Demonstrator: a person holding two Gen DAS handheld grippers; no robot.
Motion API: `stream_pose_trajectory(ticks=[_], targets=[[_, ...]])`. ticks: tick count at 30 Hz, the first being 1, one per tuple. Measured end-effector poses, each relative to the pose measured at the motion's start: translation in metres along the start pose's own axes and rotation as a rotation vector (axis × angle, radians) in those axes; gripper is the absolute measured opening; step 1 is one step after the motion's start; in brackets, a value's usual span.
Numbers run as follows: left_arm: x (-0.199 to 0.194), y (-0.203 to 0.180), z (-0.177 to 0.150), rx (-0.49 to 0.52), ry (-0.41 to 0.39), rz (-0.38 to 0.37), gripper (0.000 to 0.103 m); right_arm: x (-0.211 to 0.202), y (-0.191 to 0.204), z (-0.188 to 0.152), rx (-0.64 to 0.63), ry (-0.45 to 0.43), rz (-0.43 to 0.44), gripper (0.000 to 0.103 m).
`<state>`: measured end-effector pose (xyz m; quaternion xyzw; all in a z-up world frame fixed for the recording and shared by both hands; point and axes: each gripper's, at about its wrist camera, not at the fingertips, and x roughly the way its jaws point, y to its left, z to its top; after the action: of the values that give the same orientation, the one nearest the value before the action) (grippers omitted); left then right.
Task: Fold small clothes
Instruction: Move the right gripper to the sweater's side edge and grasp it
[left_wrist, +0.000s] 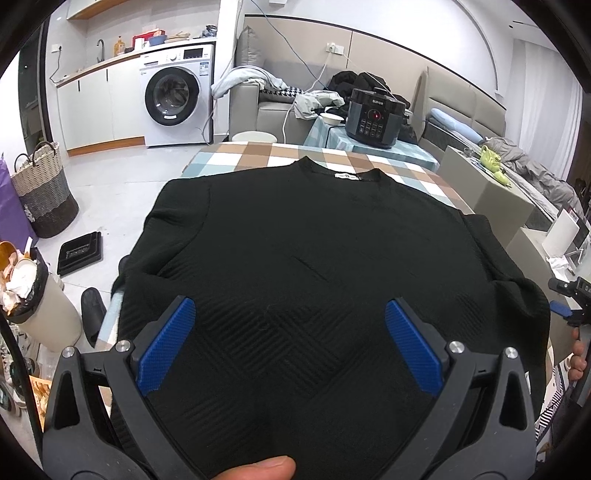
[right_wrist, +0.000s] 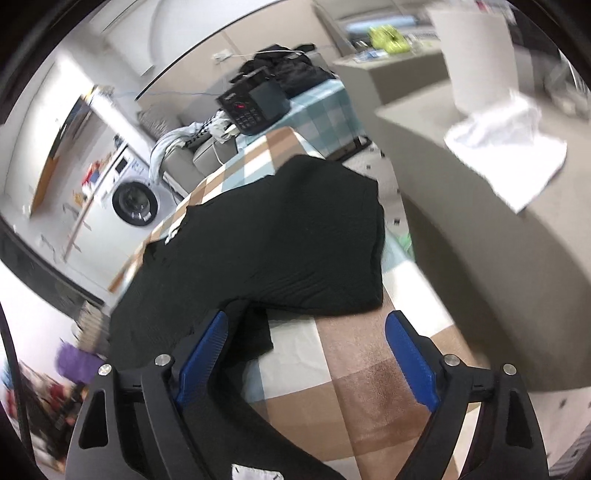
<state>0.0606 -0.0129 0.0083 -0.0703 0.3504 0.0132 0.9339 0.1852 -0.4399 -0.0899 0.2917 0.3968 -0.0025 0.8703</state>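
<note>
A black knit sweater (left_wrist: 314, 251) lies flat on a checked tablecloth (left_wrist: 258, 155), collar and white label at the far side. My left gripper (left_wrist: 290, 317) is open just above the sweater's near hem, its blue pads (left_wrist: 166, 343) spread wide. In the right wrist view the sweater (right_wrist: 288, 236) lies with one sleeve (right_wrist: 343, 258) folded across the body. My right gripper (right_wrist: 304, 332) is open and empty over the checked cloth (right_wrist: 369, 387) at the sweater's right edge. The right gripper also shows at the right edge of the left wrist view (left_wrist: 569, 306).
A black pressure cooker (left_wrist: 375, 118) stands on a second checked table behind. A washing machine (left_wrist: 177, 99), woven basket (left_wrist: 44, 188) and waste bin (left_wrist: 33, 295) stand at the left. A grey counter (right_wrist: 480, 221) with white paper (right_wrist: 509, 155) runs along the right.
</note>
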Motion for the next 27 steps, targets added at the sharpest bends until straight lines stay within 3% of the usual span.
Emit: stream_pose_trajectory(ticks=[4,13,15,17,18,20,27], targets=[[0.008,-0.005,0.002,0.009,0.012,0.002,0.102,0.014,-0.02,0.005,0.083,0.03,0.016,0.073],[0.017,-0.009,0.006,0.019,0.028,0.022,0.102,0.037,-0.025,0.017,0.06,0.04,-0.022,0.059],[0.018,-0.011,0.008,0.024,0.028,0.026,0.102,0.041,-0.022,0.019,0.04,0.042,-0.055,0.046],[0.019,-0.013,0.011,0.023,0.026,0.025,0.102,0.047,-0.019,0.023,0.006,0.051,-0.101,0.021],[0.019,-0.014,0.011,0.023,0.025,0.024,0.102,0.049,-0.018,0.025,-0.006,0.055,-0.118,0.018],[0.02,-0.016,0.014,0.025,0.02,0.027,0.102,0.05,-0.014,0.032,-0.042,0.04,-0.139,0.014],[0.023,-0.012,0.016,0.016,0.02,0.027,0.102,0.031,0.002,0.067,-0.094,-0.044,-0.162,0.012]])
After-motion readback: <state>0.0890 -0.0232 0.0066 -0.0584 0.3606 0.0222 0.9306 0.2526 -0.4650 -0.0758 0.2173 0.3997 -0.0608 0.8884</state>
